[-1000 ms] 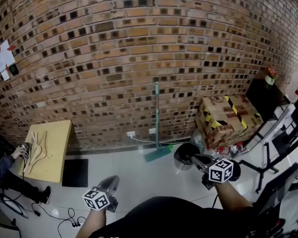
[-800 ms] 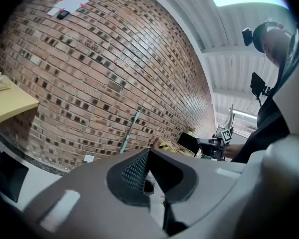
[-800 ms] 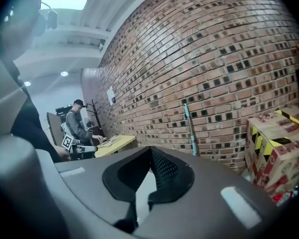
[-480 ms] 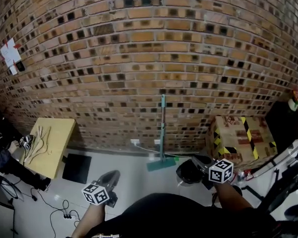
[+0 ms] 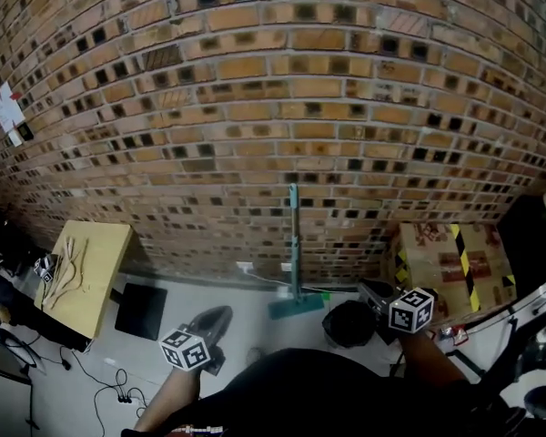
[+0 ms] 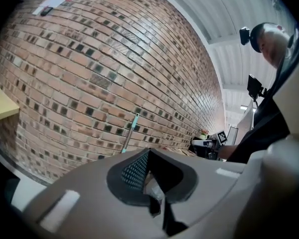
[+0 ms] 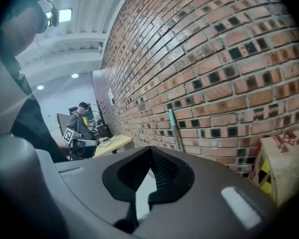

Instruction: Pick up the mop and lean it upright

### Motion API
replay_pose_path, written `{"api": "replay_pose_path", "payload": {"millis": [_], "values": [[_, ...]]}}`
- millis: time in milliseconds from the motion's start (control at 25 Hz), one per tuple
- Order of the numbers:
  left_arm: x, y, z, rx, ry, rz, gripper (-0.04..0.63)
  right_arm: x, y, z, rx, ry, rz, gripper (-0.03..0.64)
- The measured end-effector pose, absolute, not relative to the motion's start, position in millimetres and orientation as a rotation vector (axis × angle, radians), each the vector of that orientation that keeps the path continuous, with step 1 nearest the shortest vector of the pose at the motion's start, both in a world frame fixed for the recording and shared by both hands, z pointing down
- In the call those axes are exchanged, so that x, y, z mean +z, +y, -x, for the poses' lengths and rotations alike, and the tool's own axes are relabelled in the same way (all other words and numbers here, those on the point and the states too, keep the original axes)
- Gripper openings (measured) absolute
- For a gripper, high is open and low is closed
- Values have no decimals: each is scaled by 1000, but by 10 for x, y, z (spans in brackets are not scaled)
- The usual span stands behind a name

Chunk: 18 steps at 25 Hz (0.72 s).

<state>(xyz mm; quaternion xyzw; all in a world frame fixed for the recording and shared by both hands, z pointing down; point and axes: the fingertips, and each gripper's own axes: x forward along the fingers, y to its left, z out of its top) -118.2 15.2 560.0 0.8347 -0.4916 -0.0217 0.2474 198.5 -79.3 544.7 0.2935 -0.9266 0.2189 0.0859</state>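
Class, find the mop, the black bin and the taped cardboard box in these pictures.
mop (image 5: 294,244): head view, midway up its teal handle.
black bin (image 5: 348,325): head view, on its dark body.
cardboard box (image 5: 432,267): head view, on its brown top face.

Left gripper (image 5: 214,319): I hold it low in front of me, pointing forward; jaws pressed together, nothing between them.
Right gripper (image 5: 375,291): a little higher, pointing forward; jaw tips meet, empty.
Arms: my left forearm (image 5: 168,399) and right forearm (image 5: 428,358) reach forward, well apart.
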Motion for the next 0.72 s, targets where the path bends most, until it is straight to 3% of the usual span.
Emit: {"api": "replay_pose_path", "payload": {"millis": [720], "values": [[5941,-1943,1753,73,-883,-2443,0,5330,-2160,-1079,668,-2627,-1233,14]]}}
